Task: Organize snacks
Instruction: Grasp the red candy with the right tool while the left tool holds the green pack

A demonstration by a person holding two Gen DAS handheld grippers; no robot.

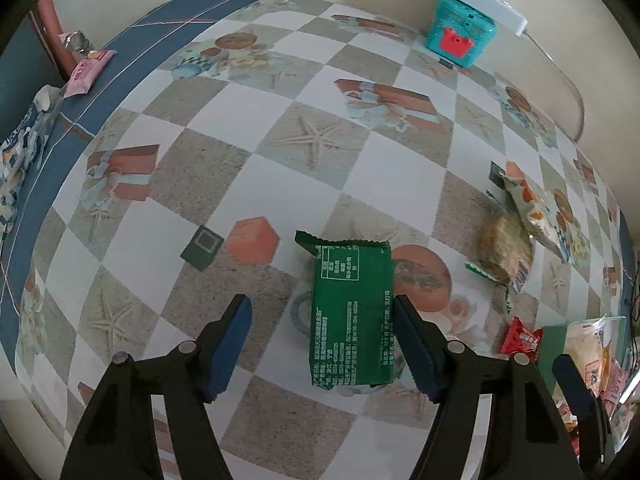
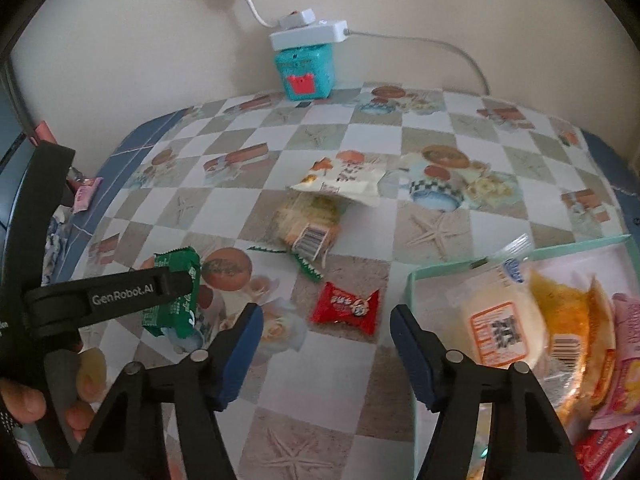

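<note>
Surface: a table under a checkered cloth printed with starfish, against a cream wall.
Around: a teal box far by the wall; a pale snack bag and a clear cracker pack in the middle; a red candy near my right gripper; a mint tray of snacks at right.
Green packet: near centre, long axis running near to far.
Left gripper: jaws half open, right pad touching the packet's edge, left pad clear of it.
Right gripper: jaws apart, empty.

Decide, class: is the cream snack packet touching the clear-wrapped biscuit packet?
Touching. In the right wrist view the cream snack packet lies across the far edge of the biscuit packet, overlapping it.
</note>
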